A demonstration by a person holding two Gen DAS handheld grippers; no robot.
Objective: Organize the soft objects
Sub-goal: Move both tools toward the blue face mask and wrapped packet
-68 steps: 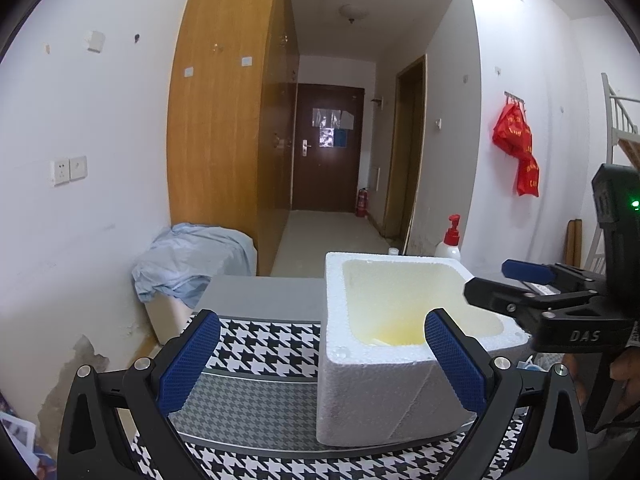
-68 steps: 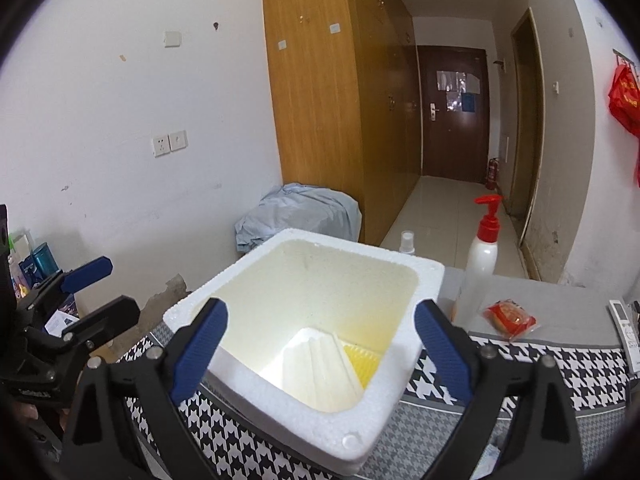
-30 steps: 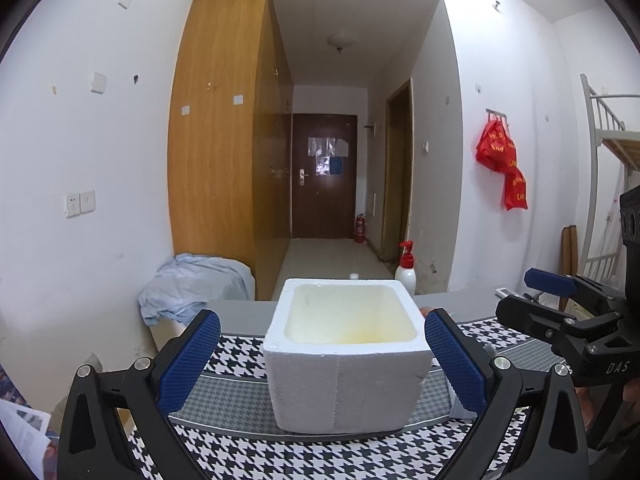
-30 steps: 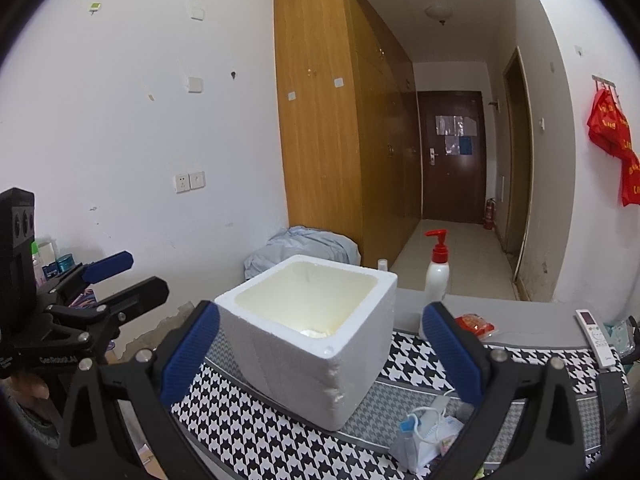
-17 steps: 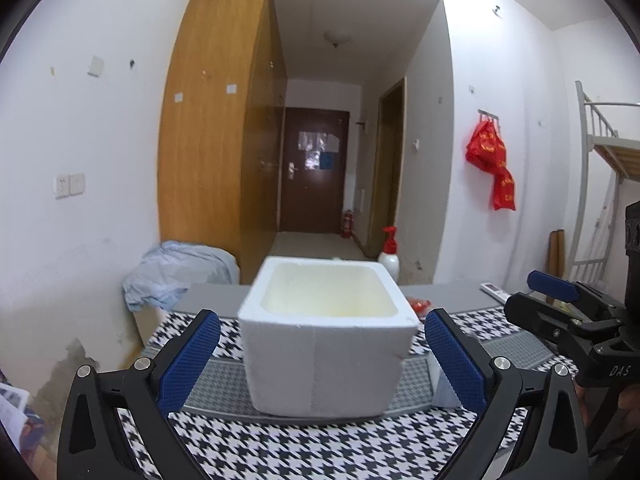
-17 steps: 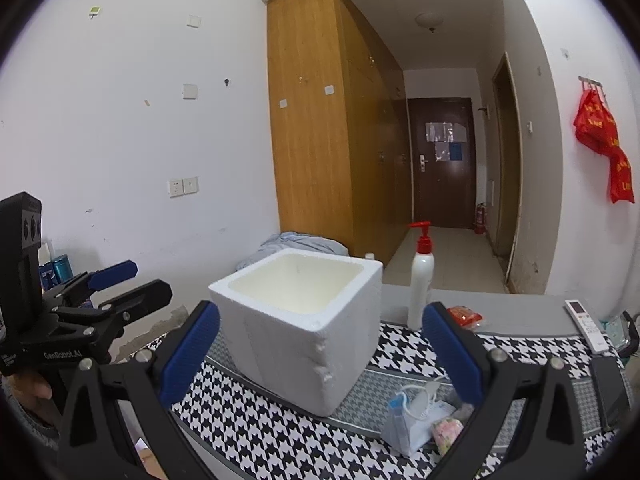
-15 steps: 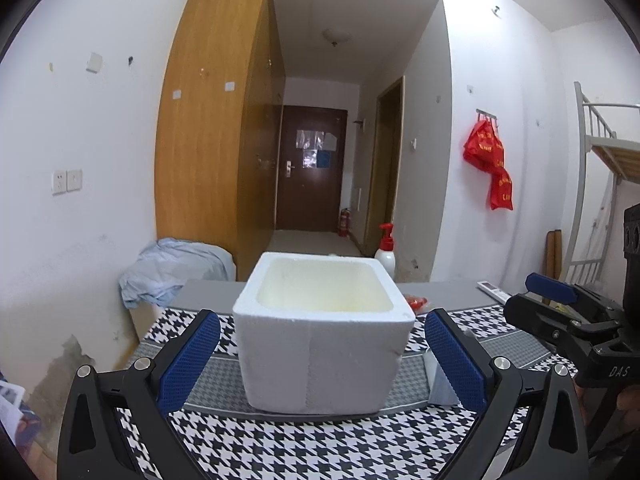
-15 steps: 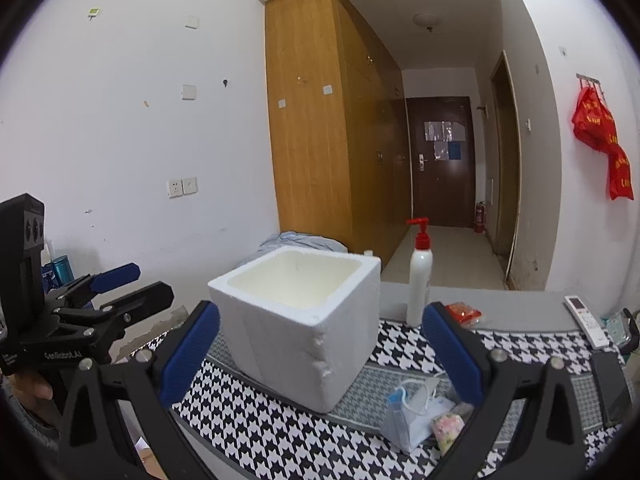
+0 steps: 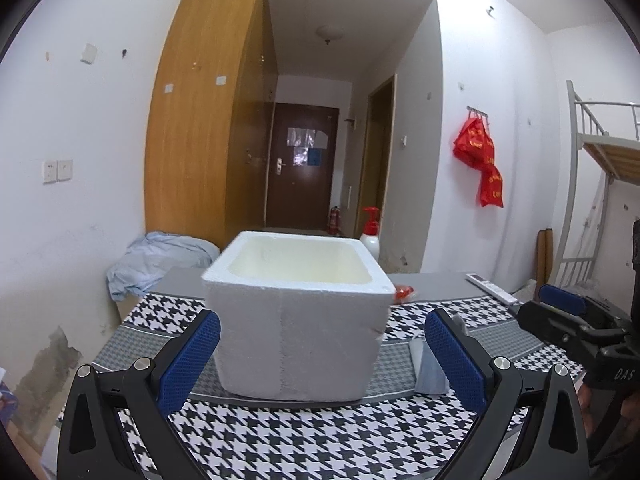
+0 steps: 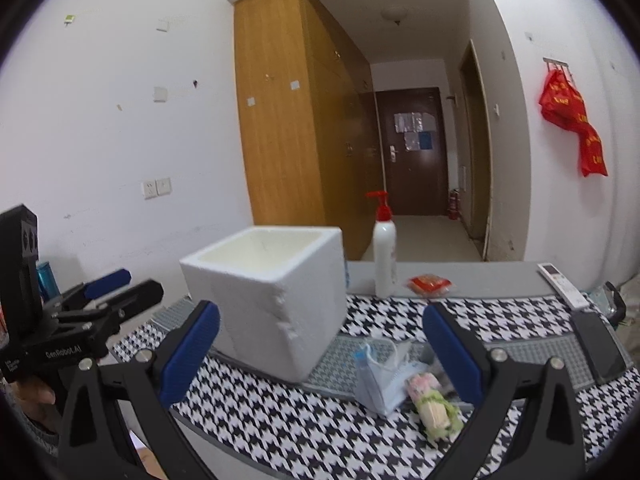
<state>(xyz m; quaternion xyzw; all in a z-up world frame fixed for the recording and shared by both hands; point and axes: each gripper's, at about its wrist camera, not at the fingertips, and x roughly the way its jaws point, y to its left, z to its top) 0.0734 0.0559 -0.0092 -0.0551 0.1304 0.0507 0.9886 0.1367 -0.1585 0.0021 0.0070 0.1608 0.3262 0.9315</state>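
Note:
A white foam box stands open-topped on the houndstooth cloth; it also shows in the right wrist view. Right of it lie a pale blue face mask and a small pink and green soft toy. The mask's edge shows in the left wrist view. My left gripper is open and empty, in front of the box. My right gripper is open and empty, above the cloth near the mask and toy.
A white pump bottle with a red top, a red packet and a white remote lie on the grey table behind. A dark phone lies at the right. A bundle of blue cloth sits by the wall.
Both grippers have pulled back and lowered from over the box, so its side now shows. The mask and toy have come into the right wrist view. Both stay open.

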